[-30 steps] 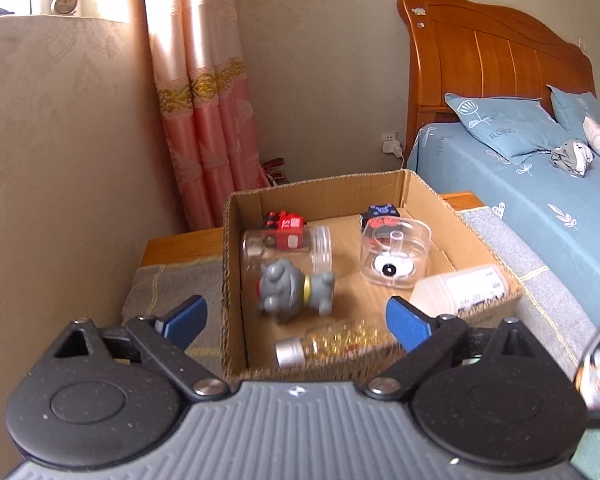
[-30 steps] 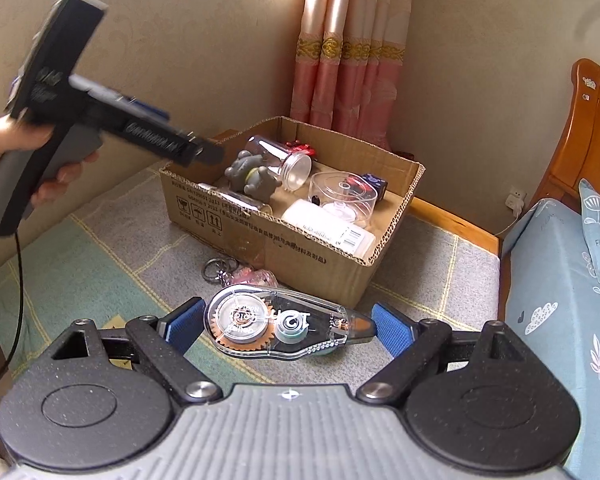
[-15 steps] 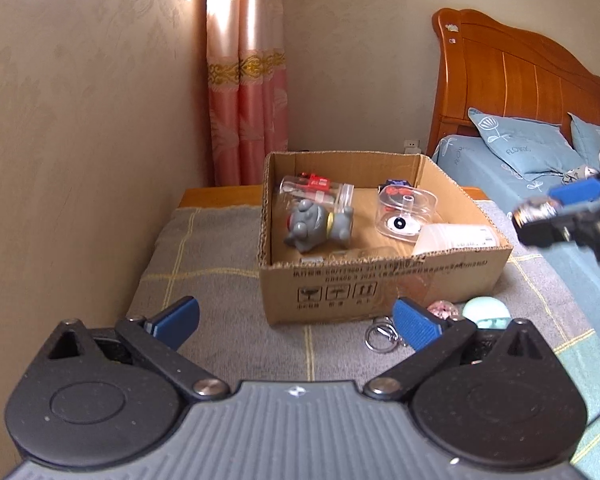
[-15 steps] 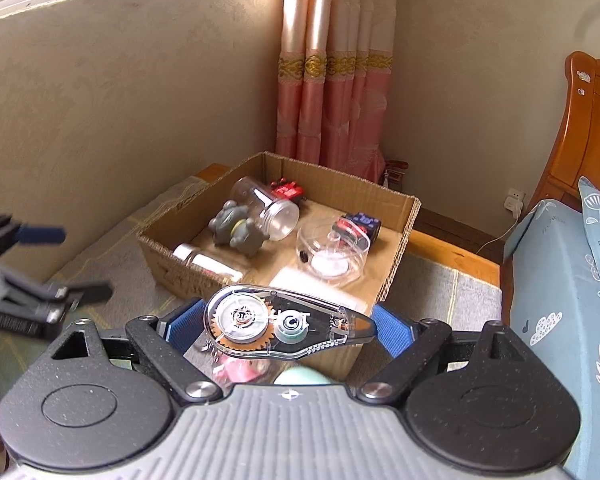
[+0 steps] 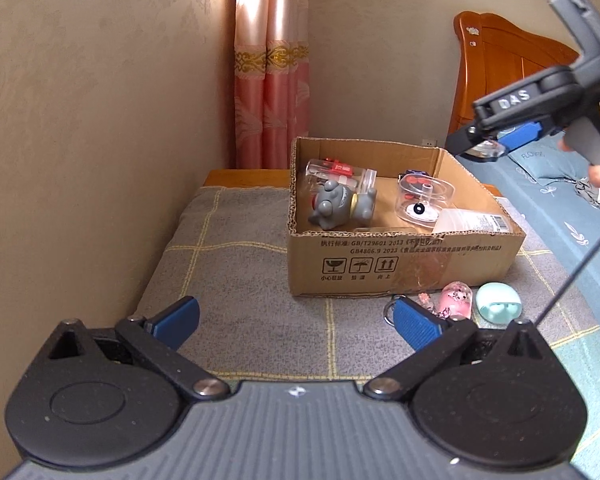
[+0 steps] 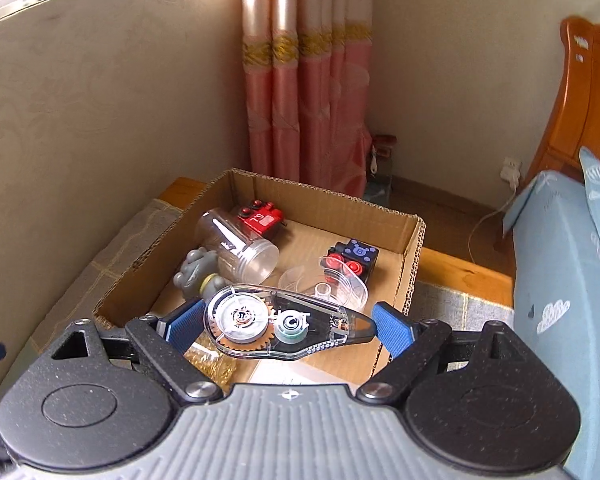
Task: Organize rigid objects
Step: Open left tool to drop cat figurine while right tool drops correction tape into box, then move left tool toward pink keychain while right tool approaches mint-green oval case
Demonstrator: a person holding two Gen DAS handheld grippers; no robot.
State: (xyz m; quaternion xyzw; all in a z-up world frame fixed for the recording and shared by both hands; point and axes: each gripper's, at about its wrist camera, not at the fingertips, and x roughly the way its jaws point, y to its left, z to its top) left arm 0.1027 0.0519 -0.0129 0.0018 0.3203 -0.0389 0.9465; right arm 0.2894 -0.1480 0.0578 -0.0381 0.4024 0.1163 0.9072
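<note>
Fingers [image 6: 186, 322] of the right gripper [image 6: 288, 326] are closed on a correction tape dispenser [image 6: 284, 326], held flat and crosswise between the blue pads above the cardboard box [image 6: 414, 248]. Dispenser: clear plastic shell, white reel, brown toothed wheel, small teal spool, dark tapered tip toward the right pad. Left gripper [image 5: 296, 320] stands wide apart, holding nothing, low over the grey checked cloth [image 5: 236, 264] in front of the box. Box contents: grey toy figure [image 5: 336, 206], clear jar [image 6: 240, 246] lying on its side, red toy block [image 6: 260, 218], black block with red buttons [image 6: 354, 260], clear round case [image 5: 424, 200], white labelled container [image 5: 472, 220]. Outside, against the box front: pink trinket [image 5: 456, 298], mint case [image 5: 498, 304].
</note>
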